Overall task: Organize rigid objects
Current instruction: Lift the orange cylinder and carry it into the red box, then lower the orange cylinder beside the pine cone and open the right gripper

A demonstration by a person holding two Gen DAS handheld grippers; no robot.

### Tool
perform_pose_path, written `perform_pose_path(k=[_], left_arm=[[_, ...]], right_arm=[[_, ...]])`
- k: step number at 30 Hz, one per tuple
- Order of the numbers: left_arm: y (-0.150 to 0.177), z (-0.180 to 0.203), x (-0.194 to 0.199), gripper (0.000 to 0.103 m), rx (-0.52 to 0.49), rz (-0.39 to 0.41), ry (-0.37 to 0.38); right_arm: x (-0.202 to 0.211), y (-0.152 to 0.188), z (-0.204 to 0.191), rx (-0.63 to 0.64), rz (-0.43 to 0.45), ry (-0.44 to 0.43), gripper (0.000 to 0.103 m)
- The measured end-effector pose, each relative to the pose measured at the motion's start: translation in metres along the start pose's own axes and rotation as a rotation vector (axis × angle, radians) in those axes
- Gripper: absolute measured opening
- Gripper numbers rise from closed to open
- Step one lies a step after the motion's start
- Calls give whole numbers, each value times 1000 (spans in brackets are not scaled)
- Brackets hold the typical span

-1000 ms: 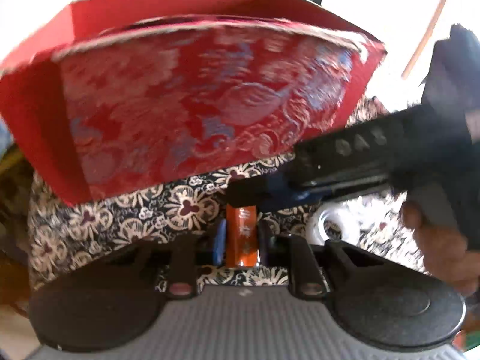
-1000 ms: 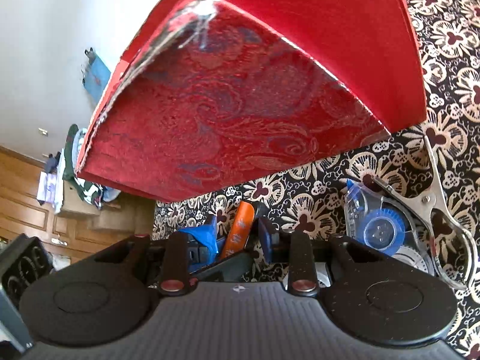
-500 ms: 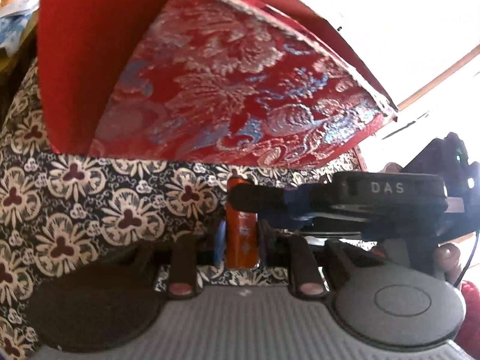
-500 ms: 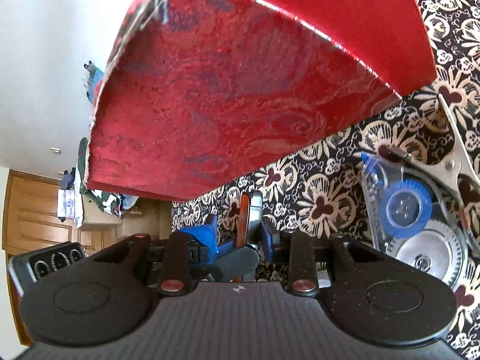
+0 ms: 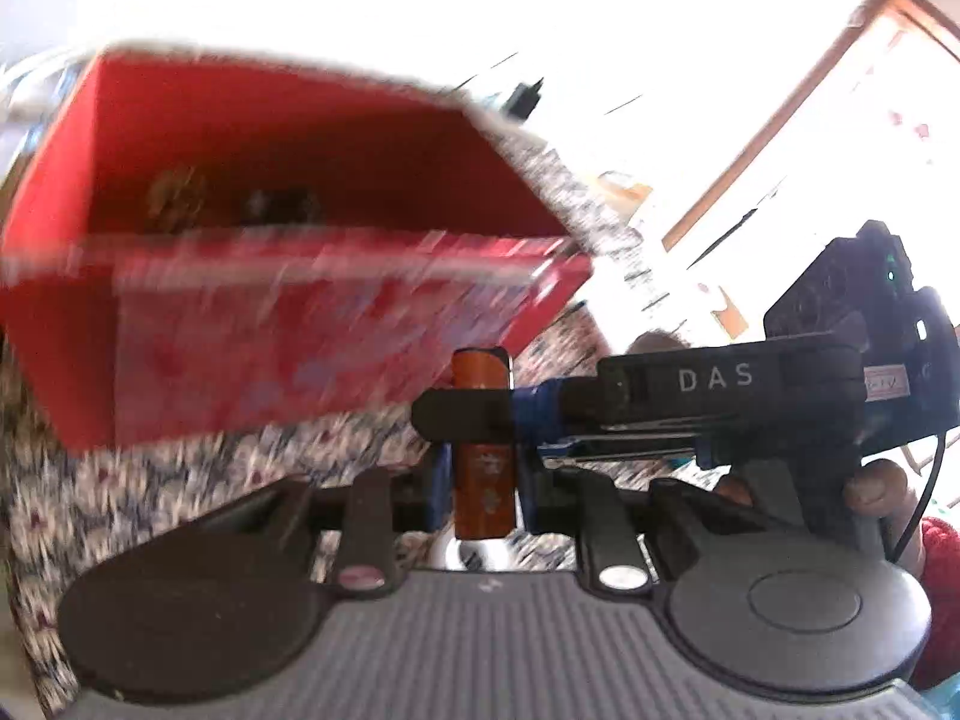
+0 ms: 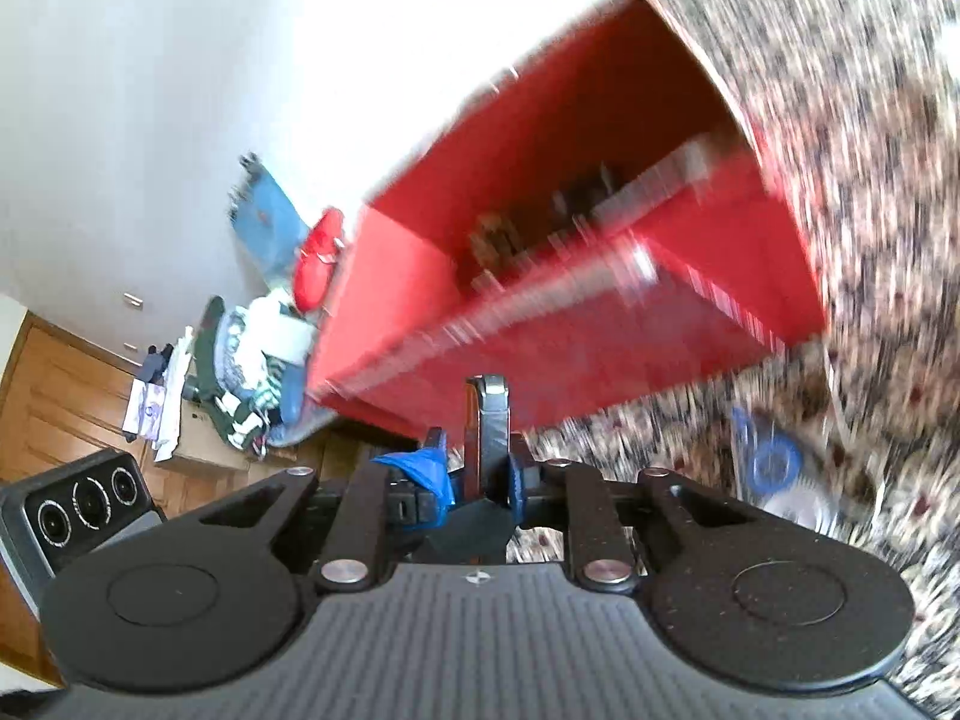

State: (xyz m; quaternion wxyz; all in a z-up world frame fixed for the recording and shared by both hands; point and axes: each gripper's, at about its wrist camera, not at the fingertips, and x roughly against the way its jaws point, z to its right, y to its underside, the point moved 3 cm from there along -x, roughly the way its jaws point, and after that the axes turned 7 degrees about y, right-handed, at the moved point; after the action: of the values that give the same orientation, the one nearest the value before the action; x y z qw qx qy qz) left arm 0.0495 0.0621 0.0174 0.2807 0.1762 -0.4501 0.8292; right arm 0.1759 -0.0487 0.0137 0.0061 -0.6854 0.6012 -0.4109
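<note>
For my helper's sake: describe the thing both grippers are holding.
Start at the big red fabric-covered box on the flowered cloth. Just in front of it, a slim orange lighter-like stick with a silver end stands upright, clamped in both jaws; it is the only orange thing.

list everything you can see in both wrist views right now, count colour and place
box: 1, red with patterned cloth sides, open, on the cloth ahead of both grippers; small dark items inside, too blurred to name
flat orange item: 1, orange with a dark edge, gripped by both grippers
tape dispenser: 1, blue and clear, on the cloth at right in the right wrist view
cloth: 1, dark with white flowers, under everything
clothes pile: 1, mixed colours, far left background
left gripper: 1, black, shut on the orange item
right gripper: 1, black, shut on it too
hand: 1, on the right gripper's handle
</note>
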Motion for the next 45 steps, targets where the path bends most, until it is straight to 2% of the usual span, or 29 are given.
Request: perform_pose_path(k=[3,6,11,18,26,32,36,42,45], left_arm=[[-22,19,13,18,-75,49,12],[-49,30,20,18,-143,98,-12],[-91,28,13,18,-203,138,-113],[-125,-23,-32,18,-115,61,-222],[-137,-79,-69,18,-26,-64,-347],[-138,-99,-87,19,6,-157,-440],[-135,-105,-94,19,8,-181,-499],[-132,-112,-98,19,32,-203,-535],[-132,-114,-97,19,38,-190,-559]], right_arm=[[7,-28,-16,81,51,-5,0],[-4,-58,-34,166,74,-18,0],[-40,-95,-37,222,15,-14,0],[-112,-125,-30,232,-144,7,0],[-169,-135,-11,223,-265,34,0],[-190,-133,-4,225,-271,59,0],[-193,-135,0,237,-240,102,0],[-191,-144,14,125,-225,47,0],[-188,-147,19,76,-207,9,0]])
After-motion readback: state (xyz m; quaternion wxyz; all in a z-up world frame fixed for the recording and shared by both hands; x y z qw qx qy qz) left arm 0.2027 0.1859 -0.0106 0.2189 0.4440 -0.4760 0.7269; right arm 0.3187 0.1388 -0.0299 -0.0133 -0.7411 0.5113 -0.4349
